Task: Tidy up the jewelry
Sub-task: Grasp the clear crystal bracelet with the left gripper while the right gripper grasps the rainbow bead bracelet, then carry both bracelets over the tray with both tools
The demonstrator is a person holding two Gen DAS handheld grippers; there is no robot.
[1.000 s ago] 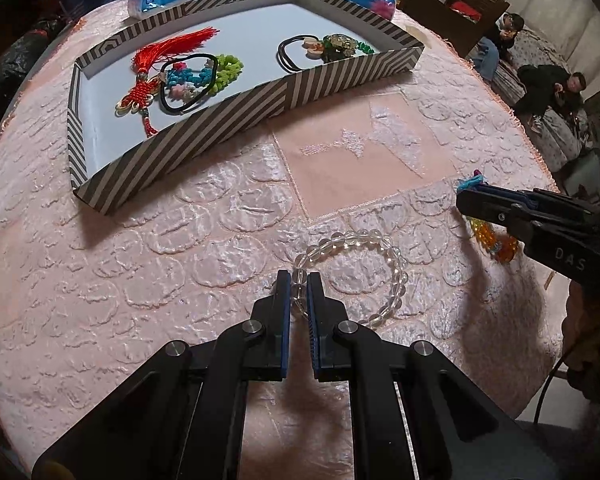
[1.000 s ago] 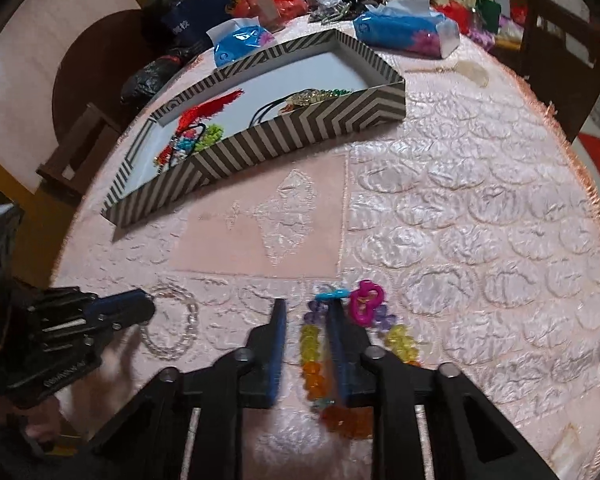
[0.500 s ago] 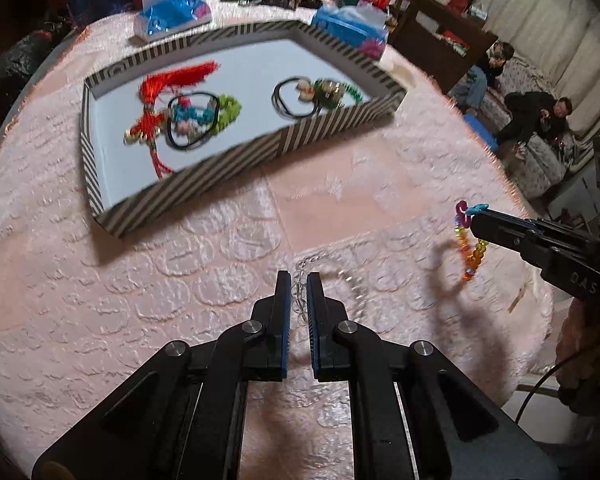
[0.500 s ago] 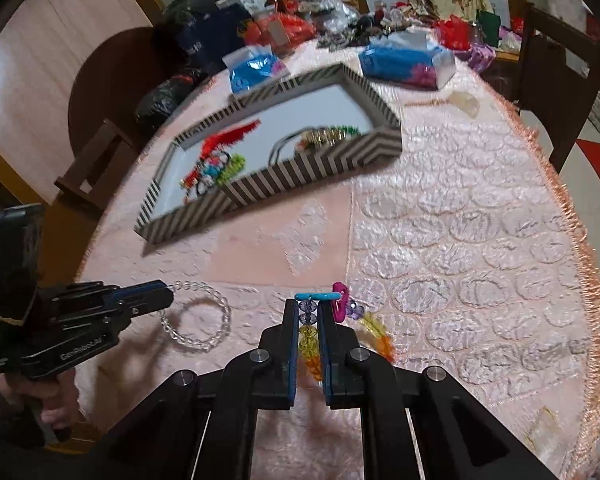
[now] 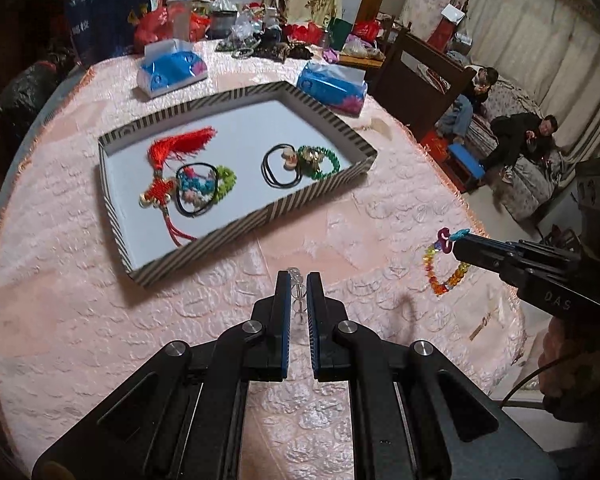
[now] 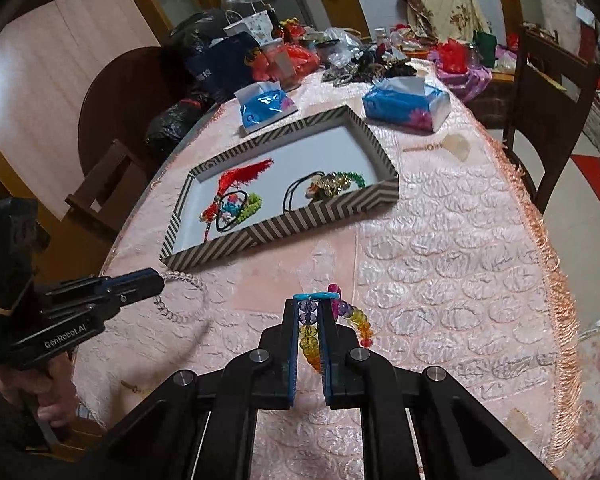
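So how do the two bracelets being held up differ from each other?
The clear bead bracelet is colourless and see-through; the rainbow bead bracelet runs purple, yellow, orange and red. The rainbow one carries a pink and blue charm at the top; the clear one shows none. Both hang above the pink tablecloth, each pinched in a shut hand-held gripper.

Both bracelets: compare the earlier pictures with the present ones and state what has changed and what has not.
The left gripper, shut on the clear bracelet, and the right gripper, shut on the rainbow bracelet, have both lifted their bracelets off the tablecloth; they now dangle in the air. The right jaws closed onto theirs first. The tray and its jewelry are unchanged.
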